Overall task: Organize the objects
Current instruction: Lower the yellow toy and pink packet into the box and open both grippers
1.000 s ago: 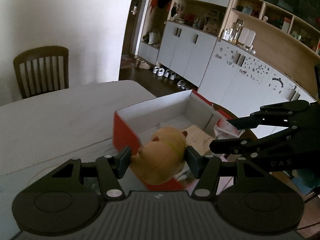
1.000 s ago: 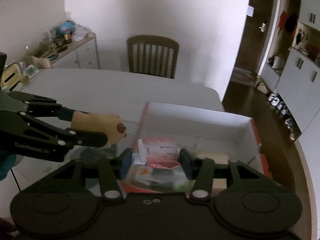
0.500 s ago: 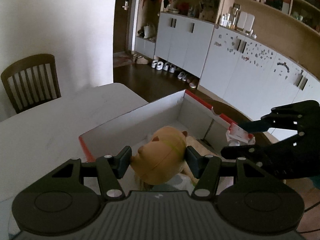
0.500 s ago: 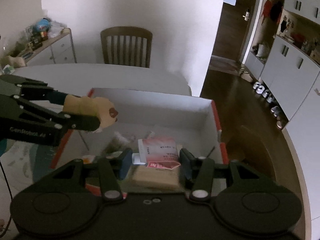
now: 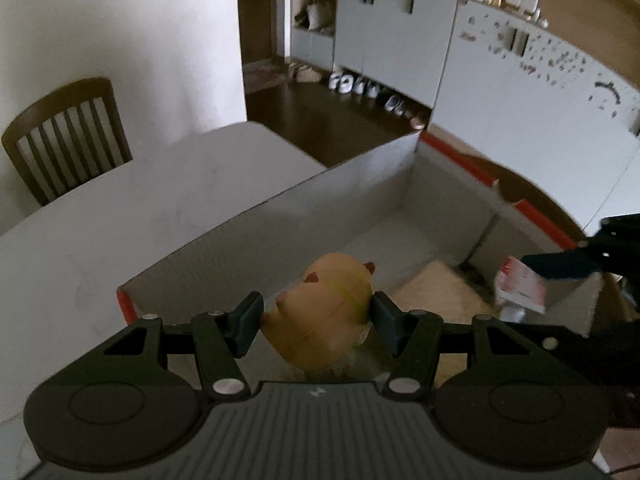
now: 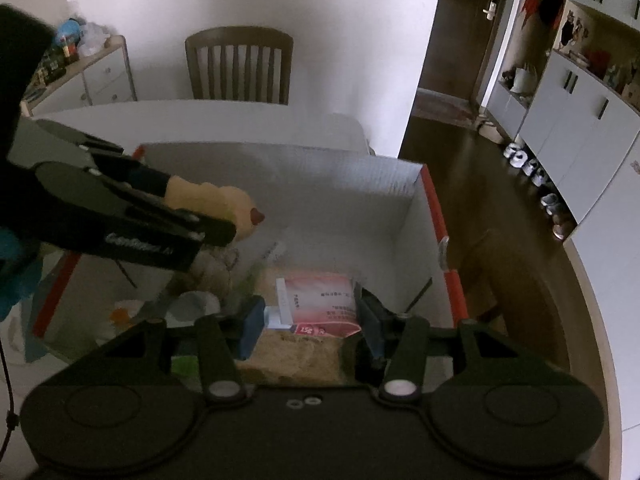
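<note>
Toy duck (image 5: 324, 316) sits clamped in my left gripper (image 5: 318, 322), long axis slanting up and away from me, its red-tipped end (image 6: 256, 215) aimed over the box (image 5: 280, 224). My right gripper (image 6: 310, 320) pinches a pink-and-white packet (image 6: 320, 300) lying flat, its long side across the fingers. Both hang above the red-edged white box, which holds a tan slab (image 6: 292, 356) and blurred odds and ends on the left.

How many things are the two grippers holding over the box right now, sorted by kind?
Toys: 1, the yellow toy in the left gripper
Packets: 1, the pink packet in the right gripper
Boxes: 1, the box below them, not held
Total held: 2
</note>
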`<action>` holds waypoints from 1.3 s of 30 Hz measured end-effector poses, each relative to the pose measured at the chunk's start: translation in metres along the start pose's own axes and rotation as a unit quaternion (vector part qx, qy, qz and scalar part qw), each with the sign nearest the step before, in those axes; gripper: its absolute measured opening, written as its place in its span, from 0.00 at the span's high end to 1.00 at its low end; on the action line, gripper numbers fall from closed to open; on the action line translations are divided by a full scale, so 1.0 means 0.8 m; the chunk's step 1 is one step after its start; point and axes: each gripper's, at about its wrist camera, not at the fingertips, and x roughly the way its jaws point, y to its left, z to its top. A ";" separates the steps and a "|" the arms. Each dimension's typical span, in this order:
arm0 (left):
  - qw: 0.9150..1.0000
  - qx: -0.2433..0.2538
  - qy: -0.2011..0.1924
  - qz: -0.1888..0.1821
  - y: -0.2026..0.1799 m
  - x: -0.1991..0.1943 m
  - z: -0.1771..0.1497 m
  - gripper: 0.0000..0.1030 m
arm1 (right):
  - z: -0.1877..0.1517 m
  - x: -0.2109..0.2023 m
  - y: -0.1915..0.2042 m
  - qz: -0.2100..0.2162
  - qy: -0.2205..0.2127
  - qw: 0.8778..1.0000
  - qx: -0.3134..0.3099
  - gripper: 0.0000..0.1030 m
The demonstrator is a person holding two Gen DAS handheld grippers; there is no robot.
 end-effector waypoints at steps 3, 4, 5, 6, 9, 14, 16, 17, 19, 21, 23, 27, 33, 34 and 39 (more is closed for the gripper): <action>1.000 0.010 0.013 0.011 -0.001 0.015 0.002 0.43 | -0.001 0.008 -0.001 -0.001 0.004 1.000 -0.001 0.51; 1.000 0.011 0.017 0.014 0.000 0.019 0.002 0.43 | -0.001 0.010 0.000 -0.001 0.007 1.000 -0.002 0.51; 1.000 0.012 0.023 0.016 0.000 0.023 0.002 0.43 | -0.001 0.013 0.001 0.000 0.011 1.000 -0.005 0.51; 0.999 0.010 0.030 0.018 0.001 0.028 0.002 0.43 | -0.001 0.015 0.003 -0.001 0.013 1.000 -0.007 0.51; 0.999 0.007 0.039 0.017 0.001 0.034 0.002 0.42 | -0.002 0.022 0.004 -0.002 0.019 1.000 -0.010 0.51; 0.998 0.012 0.053 0.017 0.000 0.041 0.001 0.43 | -0.005 0.029 0.000 -0.001 0.024 1.000 -0.010 0.50; 0.998 0.001 0.057 0.014 0.003 0.042 0.001 0.42 | -0.005 0.032 0.001 -0.001 0.027 1.000 -0.008 0.50; 0.998 -0.005 0.058 0.011 0.005 0.042 0.001 0.38 | -0.003 0.035 0.000 -0.002 0.028 1.000 -0.009 0.50; 0.998 -0.013 0.057 0.002 0.009 0.040 0.001 0.33 | -0.003 0.036 0.001 -0.003 0.029 1.000 -0.010 0.50; 0.999 -0.016 0.051 -0.007 0.010 0.033 0.000 0.33 | -0.004 0.036 0.002 -0.005 0.029 0.999 -0.013 0.50; 0.999 -0.016 0.040 -0.010 0.011 0.026 -0.002 0.33 | -0.004 0.037 0.001 -0.006 0.031 0.999 -0.015 0.50; 0.999 -0.028 0.016 -0.026 0.009 0.003 -0.012 0.33 | -0.004 0.037 0.000 -0.005 0.032 0.999 -0.012 0.49; 0.998 -0.045 -0.014 -0.032 0.015 -0.036 -0.027 0.32 | -0.003 0.031 -0.006 0.002 0.025 1.000 0.005 0.41; 0.998 -0.045 -0.018 -0.031 0.015 -0.041 -0.029 0.32 | -0.003 0.028 -0.006 0.003 0.022 1.000 0.006 0.40; 0.998 -0.043 -0.038 -0.029 0.015 -0.069 -0.040 0.32 | -0.006 0.005 -0.005 0.009 0.007 1.000 0.011 0.39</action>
